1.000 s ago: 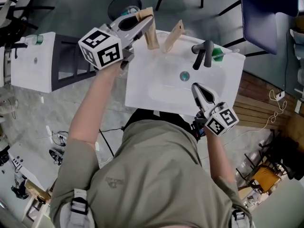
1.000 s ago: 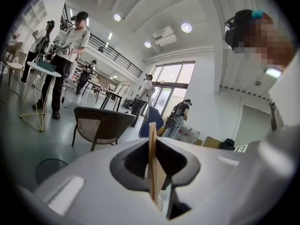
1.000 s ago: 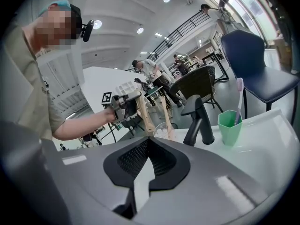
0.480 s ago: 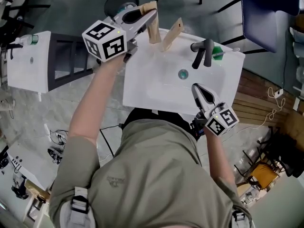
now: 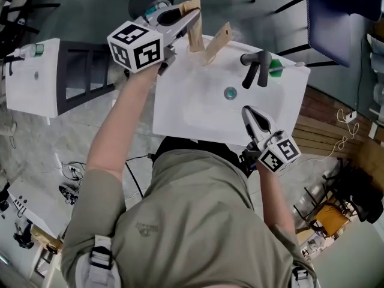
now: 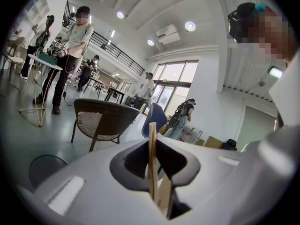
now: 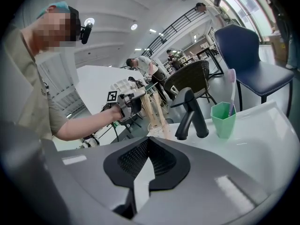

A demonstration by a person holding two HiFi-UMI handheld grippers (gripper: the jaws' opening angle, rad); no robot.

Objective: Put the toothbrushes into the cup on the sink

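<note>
step: seat wooden toothbrush (image 5: 195, 39) in clear cup (image 7: 156, 127), sink (image 5: 180, 107) back-left corner | left gripper (image 5: 191, 18): clamped on handle | right gripper (image 5: 249, 111): closed, empty, front rim | advice: lower vertically, clear of 1 leaning toothbrush (image 5: 219, 41), release once seated

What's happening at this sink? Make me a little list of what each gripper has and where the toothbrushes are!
Left gripper: shut on a wooden toothbrush, at the sink's back edge
Right gripper: shut, empty, over the sink's near edge
Other wooden toothbrush: leaning beside the held one
Green cup: beside the faucet, a pale toothbrush inside
</note>
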